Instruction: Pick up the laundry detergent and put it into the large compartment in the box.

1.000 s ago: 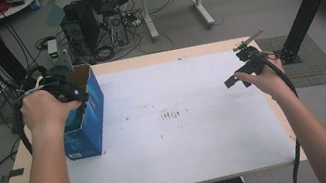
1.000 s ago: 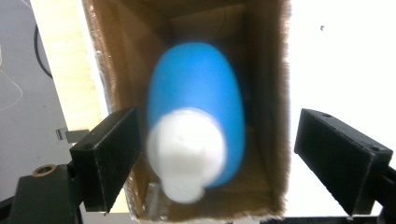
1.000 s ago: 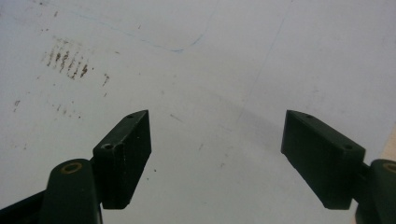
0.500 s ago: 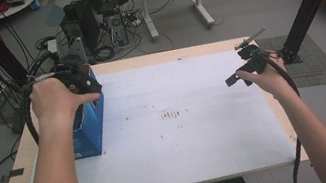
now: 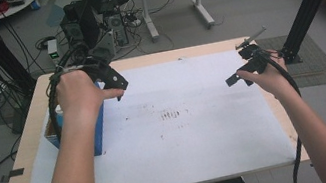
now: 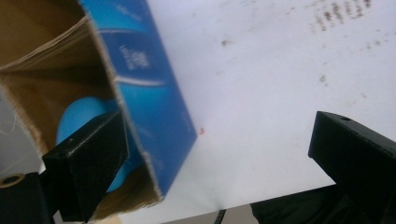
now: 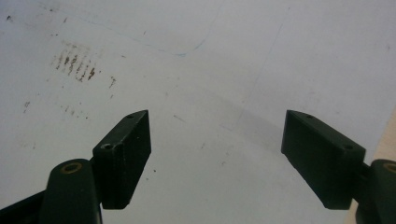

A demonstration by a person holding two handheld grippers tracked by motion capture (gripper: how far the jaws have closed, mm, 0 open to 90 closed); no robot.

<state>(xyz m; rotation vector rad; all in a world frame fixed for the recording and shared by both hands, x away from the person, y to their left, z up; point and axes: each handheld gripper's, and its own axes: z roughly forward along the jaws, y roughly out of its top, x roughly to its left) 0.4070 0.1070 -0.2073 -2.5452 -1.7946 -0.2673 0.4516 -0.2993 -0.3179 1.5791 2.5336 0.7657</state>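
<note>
Left gripper (image 5: 117, 87) has just been opening, nothing between its jaws, above the blue box (image 6: 149, 88); right gripper (image 5: 242, 75) hangs released over the table (image 5: 198, 131).

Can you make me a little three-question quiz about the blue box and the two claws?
1. True or false: the open blue cardboard box stands near the left edge of the white table top.
2. What lies inside that box? A) a light-blue rounded thing B) a red cup C) a metal spoon
3. Fill in: the black right claw has its jaws wide ____, with nothing between them.

Key
1. True.
2. A: the light-blue rounded thing sits in the box's brown inside.
3. Open. The black left claw is open too, its jaws just having been opening, one inside the box's mouth, not squeezing the wall.
</note>
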